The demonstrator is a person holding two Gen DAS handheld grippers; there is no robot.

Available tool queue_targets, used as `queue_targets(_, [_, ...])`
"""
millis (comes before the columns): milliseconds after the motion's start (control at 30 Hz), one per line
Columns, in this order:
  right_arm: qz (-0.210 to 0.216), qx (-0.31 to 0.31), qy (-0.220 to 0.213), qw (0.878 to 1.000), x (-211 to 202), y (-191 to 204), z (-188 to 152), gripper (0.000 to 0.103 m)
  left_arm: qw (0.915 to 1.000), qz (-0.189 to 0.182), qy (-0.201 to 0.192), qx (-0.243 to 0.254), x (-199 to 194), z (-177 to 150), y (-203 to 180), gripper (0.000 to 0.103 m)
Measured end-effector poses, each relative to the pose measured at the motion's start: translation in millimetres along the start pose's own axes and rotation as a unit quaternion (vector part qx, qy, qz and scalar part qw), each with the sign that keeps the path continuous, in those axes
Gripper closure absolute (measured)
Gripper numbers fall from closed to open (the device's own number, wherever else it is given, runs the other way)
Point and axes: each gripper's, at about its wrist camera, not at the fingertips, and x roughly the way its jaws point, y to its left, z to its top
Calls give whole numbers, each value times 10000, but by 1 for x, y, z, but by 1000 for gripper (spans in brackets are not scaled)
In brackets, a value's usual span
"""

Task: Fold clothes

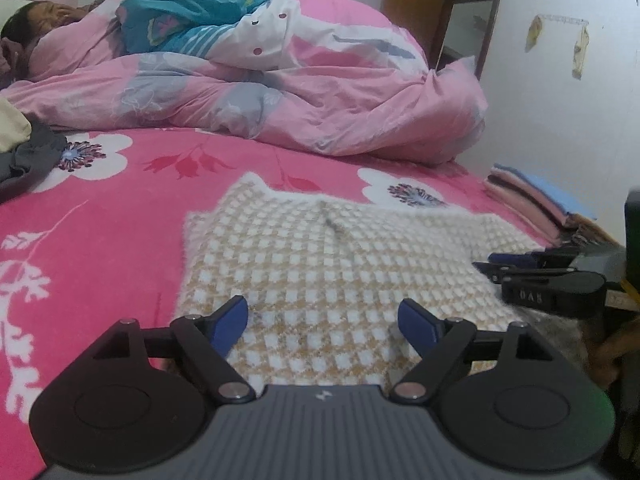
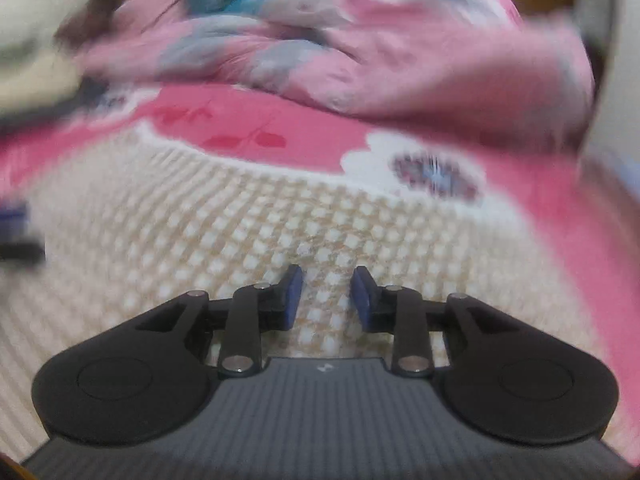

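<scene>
Two grippers: both are hovering over one garment with nothing between their pads.
Left gripper (image 1: pixel 322 322): its jaws are standing wide apart, empty.
Right gripper (image 2: pixel 326 298): its jaws are standing a little apart, gripping nothing; its view is blurring.
Knit garment (image 1: pixel 320 248): it is lying directly ahead of and beneath both sets of fingers, on the pink floral bedsheet (image 1: pixel 120 220).
Look: fuzzy cream-and-tan checked knit, already doubled into a rough rectangle, far edge slightly uneven.
Progress: this piece is looking partly folded; a final fold or placing is probably remaining.
Done: a folded stack (image 1: pixel 532 200) is sitting ahead, right of the left gripper.
Left: dark clothes (image 1: pixel 28 156) are waiting far left.
</scene>
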Motion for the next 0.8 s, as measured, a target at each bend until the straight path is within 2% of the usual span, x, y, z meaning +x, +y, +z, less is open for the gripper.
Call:
queue_targets(67, [13,-106,192,9998,-9,0,21,76,9999,-124,-43,-93,-1,-1,5,18])
queue_targets(133, [148,192,-52,9997,-17,-12,39,76,9993,-247,-52,-264,-1,0,10,17])
queue_targets(233, [-195,489,-255,9983,-1,-25,50,76,9980,-419,-58,-473,-2,1,19,17])
queue_targets(333, [25,863,245,9960,48,-33,20,76,9963,-569,-56,-635,-3,2,26,17])
queue_targets(500, [464,1940,408,9791,30,-68,51,76,9941,-674,-30,-844,-3,1,33,17])
queue_targets(633, [870,1946,-15,9770,16,-55,61,76,9951,-628,-24,-760,-3,2,30,17])
queue_targets(700, [985,1827,365,9775,45,-39,46,76,9958,-601,-10,-697,-3,2,28,17])
queue_targets(733, [951,1625,355,9815,55,-29,31,76,9960,-584,5,-670,-3,2,28,17])
queue_targets(767, [854,1291,149,9878,54,-20,25,76,9962,-575,10,-652,-3,2,27,17])
queue_targets(800, [794,1166,190,9898,49,-17,32,76,9964,-563,6,-641,-3,2,27,17])
